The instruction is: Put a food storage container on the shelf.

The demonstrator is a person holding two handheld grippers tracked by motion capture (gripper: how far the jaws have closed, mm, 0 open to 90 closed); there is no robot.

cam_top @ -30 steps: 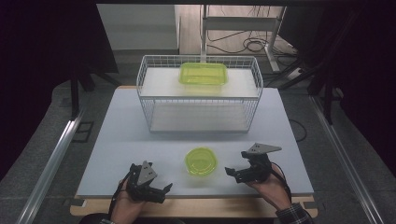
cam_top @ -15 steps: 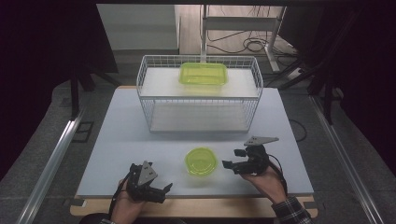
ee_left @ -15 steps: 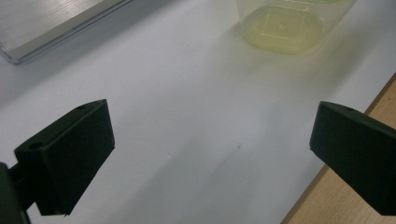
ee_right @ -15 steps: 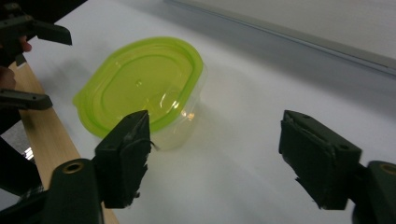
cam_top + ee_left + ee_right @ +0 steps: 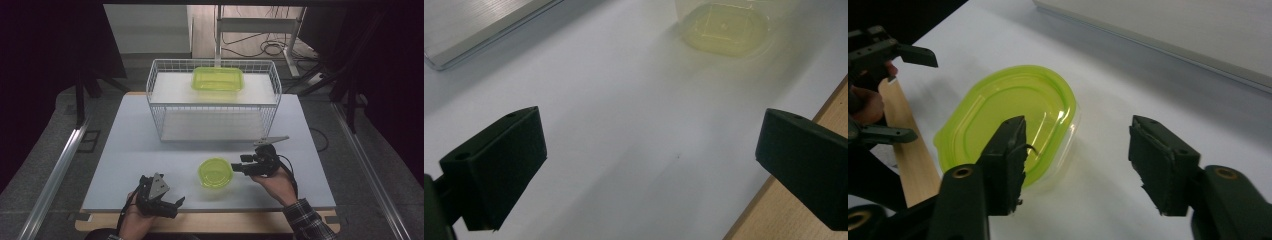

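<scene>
R gripper (image 5: 239, 167) nearer upright tub (image 5: 215, 172).

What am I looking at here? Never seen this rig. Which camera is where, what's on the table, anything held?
No robot: a person holds a two-jaw gripper in each hand. The high view looks down on the white table. The other two cameras ride on the grippers and look along their black jaws. On the table stand a wire basket, with a green lidded container on top, and a small green-lidded container up front. The left gripper is open over bare table. The right gripper is beside the small container; its jaws have just been closing, with nothing between them. Nothing is held.
</scene>
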